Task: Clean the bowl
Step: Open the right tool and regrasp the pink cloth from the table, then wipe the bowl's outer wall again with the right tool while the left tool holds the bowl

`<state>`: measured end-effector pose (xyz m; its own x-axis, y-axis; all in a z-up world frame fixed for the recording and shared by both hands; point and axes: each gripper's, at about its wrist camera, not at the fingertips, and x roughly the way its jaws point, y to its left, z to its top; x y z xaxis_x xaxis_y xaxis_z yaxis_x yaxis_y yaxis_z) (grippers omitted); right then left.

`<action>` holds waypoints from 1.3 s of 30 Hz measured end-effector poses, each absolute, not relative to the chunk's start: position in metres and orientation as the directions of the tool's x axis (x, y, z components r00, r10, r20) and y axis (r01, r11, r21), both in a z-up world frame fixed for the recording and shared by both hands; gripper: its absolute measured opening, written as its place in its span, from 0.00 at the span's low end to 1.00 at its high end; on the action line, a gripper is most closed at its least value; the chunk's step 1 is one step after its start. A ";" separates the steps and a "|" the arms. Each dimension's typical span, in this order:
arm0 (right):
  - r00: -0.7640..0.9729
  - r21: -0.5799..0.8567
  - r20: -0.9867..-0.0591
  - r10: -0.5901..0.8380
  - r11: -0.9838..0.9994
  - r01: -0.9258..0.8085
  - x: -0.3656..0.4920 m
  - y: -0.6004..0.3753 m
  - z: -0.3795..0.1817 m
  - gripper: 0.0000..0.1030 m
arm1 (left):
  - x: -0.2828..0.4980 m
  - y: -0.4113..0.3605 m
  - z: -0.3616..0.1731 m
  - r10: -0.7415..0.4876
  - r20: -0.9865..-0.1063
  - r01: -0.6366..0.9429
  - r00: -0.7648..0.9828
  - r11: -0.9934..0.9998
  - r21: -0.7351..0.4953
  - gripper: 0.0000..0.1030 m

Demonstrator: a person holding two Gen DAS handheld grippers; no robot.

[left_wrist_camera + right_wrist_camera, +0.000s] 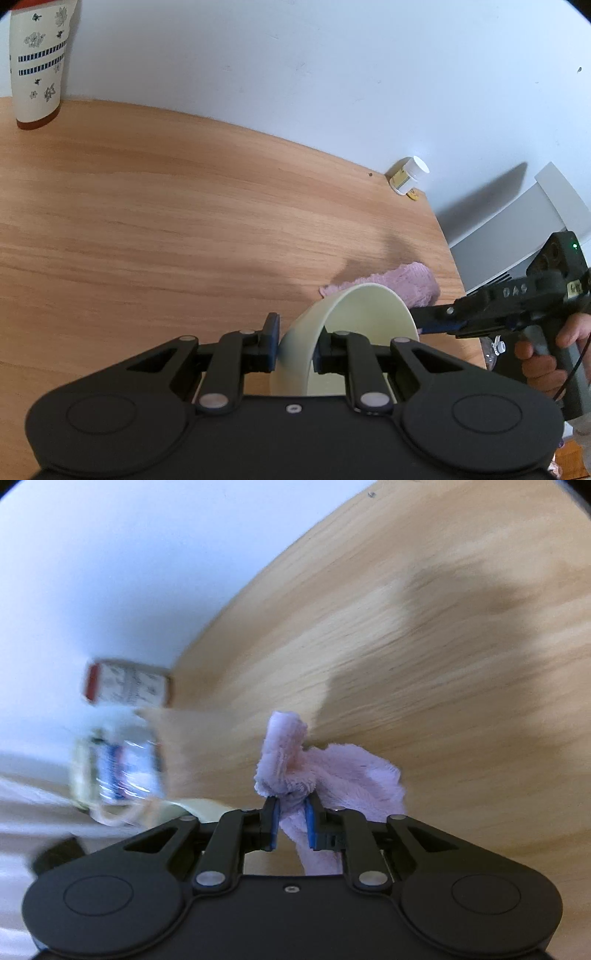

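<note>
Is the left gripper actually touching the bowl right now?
Touching. The left wrist view shows the left gripper with its jaws on either side of the bowl wall, one finger outside, one inside, both pads pressed against it, holding the bowl tilted.

The left gripper (295, 345) points down at a slant, and its 2 fingers pinch tight from both sides. The right gripper (291, 823) points down too, with a small gap between its fingers. A hand (546, 354) wraps around the right gripper's handle.
</note>
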<state>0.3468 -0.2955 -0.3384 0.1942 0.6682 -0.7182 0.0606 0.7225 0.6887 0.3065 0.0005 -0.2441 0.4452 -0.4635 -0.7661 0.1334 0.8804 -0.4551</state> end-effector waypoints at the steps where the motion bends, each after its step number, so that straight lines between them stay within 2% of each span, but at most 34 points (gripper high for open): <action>1: 0.200 0.637 -0.754 0.626 0.771 -0.010 0.347 -0.288 -0.331 0.38 | 0.306 0.001 -0.245 -0.466 -0.765 0.130 0.444 0.878 -0.460 0.15; 2: 0.213 0.588 -0.779 0.589 0.805 -0.077 0.346 -0.281 -0.323 0.45 | 0.307 0.002 -0.245 -0.466 -0.766 0.127 0.443 0.878 -0.461 0.15; 3: 0.232 0.512 -0.810 0.539 0.842 -0.170 0.345 -0.272 -0.313 0.47 | 0.308 0.001 -0.246 -0.465 -0.767 0.126 0.443 0.879 -0.460 0.15; 5: 0.289 0.328 -0.850 0.441 0.871 -0.366 0.339 -0.253 -0.292 0.60 | 0.309 0.002 -0.245 -0.460 -0.769 0.126 0.443 0.882 -0.454 0.15; 8: 0.389 0.023 -0.850 0.356 0.762 -0.647 0.318 -0.222 -0.266 0.67 | 0.310 0.003 -0.244 -0.457 -0.771 0.124 0.443 0.883 -0.452 0.15; 10: 0.404 -0.088 -0.845 0.351 0.653 -0.752 0.306 -0.204 -0.262 0.69 | 0.310 0.004 -0.244 -0.455 -0.771 0.122 0.445 0.884 -0.451 0.15; 12: 0.389 -0.104 -0.835 0.389 0.582 -0.807 0.301 -0.193 -0.259 0.69 | 0.309 0.006 -0.243 -0.452 -0.772 0.124 0.447 0.886 -0.447 0.15; 14: 0.355 -0.137 -0.840 0.411 0.472 -0.871 0.292 -0.182 -0.265 0.79 | 0.309 0.010 -0.243 -0.437 -0.780 0.115 0.449 0.893 -0.434 0.15; 18: 0.352 -0.240 -0.855 0.382 0.310 -0.920 0.289 -0.163 -0.288 0.79 | 0.310 0.020 -0.244 -0.426 -0.784 0.086 0.452 0.895 -0.438 0.15; 27: 0.300 -0.158 -0.869 0.394 0.355 -0.922 0.326 -0.141 -0.324 0.78 | 0.309 0.042 -0.243 -0.398 -0.790 0.034 0.466 0.900 -0.434 0.15; 30: 0.301 -0.157 -0.885 0.355 0.380 -0.911 0.331 -0.140 -0.340 0.73 | 0.310 0.047 -0.241 -0.399 -0.789 0.026 0.467 0.898 -0.439 0.15; 33: 0.273 -0.099 -0.890 0.364 0.431 -0.897 0.336 -0.149 -0.344 0.70 | 0.314 0.048 -0.240 -0.405 -0.785 0.025 0.468 0.894 -0.446 0.15; 34: 0.268 -0.088 -0.891 0.368 0.437 -0.895 0.335 -0.151 -0.344 0.65 | 0.314 0.049 -0.240 -0.407 -0.785 0.024 0.468 0.893 -0.449 0.15; 36: 0.250 -0.055 -0.891 0.378 0.458 -0.887 0.334 -0.154 -0.343 0.53 | 0.314 0.050 -0.240 -0.413 -0.783 0.025 0.465 0.890 -0.455 0.15; 38: 0.218 0.013 -0.892 0.397 0.503 -0.864 0.335 -0.161 -0.341 0.22 | 0.315 0.051 -0.240 -0.422 -0.779 0.028 0.464 0.886 -0.463 0.15; 39: 0.205 0.053 -0.891 0.406 0.540 -0.840 0.339 -0.164 -0.340 0.20 | 0.316 0.051 -0.240 -0.425 -0.777 0.028 0.464 0.884 -0.466 0.15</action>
